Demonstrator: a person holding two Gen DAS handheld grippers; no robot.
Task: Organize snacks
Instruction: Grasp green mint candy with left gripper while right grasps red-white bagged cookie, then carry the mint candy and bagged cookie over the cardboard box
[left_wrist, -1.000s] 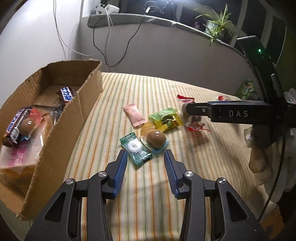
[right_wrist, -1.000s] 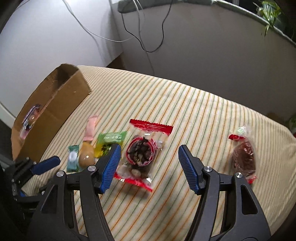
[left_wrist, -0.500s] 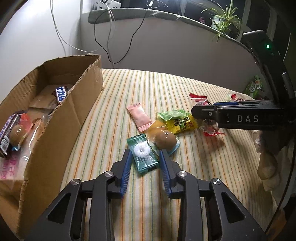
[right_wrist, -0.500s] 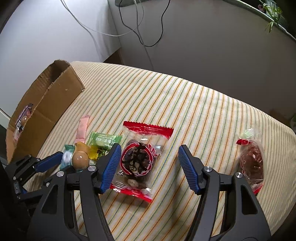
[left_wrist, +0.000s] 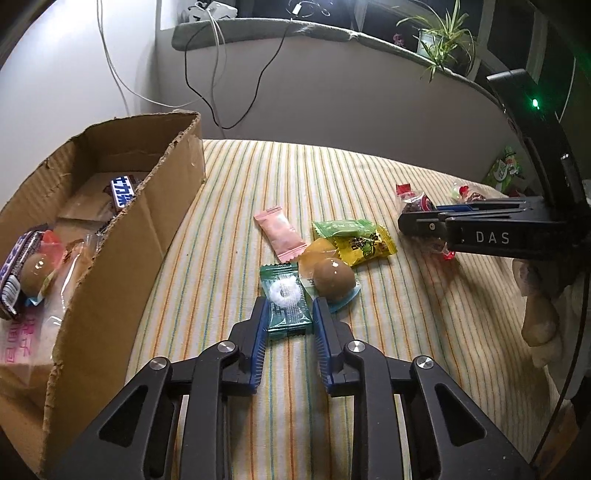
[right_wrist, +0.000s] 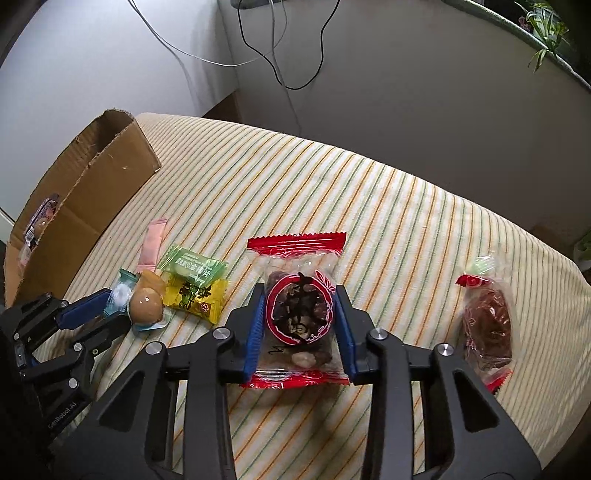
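My left gripper (left_wrist: 287, 306) is shut on a green mint candy packet (left_wrist: 286, 301) lying on the striped cloth. My right gripper (right_wrist: 300, 293) is shut on a clear red-edged snack bag (right_wrist: 298, 306) of dark pieces; it also shows in the left wrist view (left_wrist: 415, 202). A brown egg-shaped snack (left_wrist: 334, 275), a yellow-green packet (left_wrist: 356, 236) and a pink packet (left_wrist: 280, 234) lie just beyond the mint. The cardboard box (left_wrist: 110, 236) stands at the left with several snacks inside.
A second bag of dark snacks (right_wrist: 487, 325) lies at the right on the cloth. A grey wall with hanging cables (left_wrist: 218, 74) runs behind the table. A plant (left_wrist: 439, 44) sits on the ledge. The table's far edge (right_wrist: 369, 155) curves close behind.
Both grippers moved forward and closed: the left onto the green mint packet, the right onto the red-edged snack bag.
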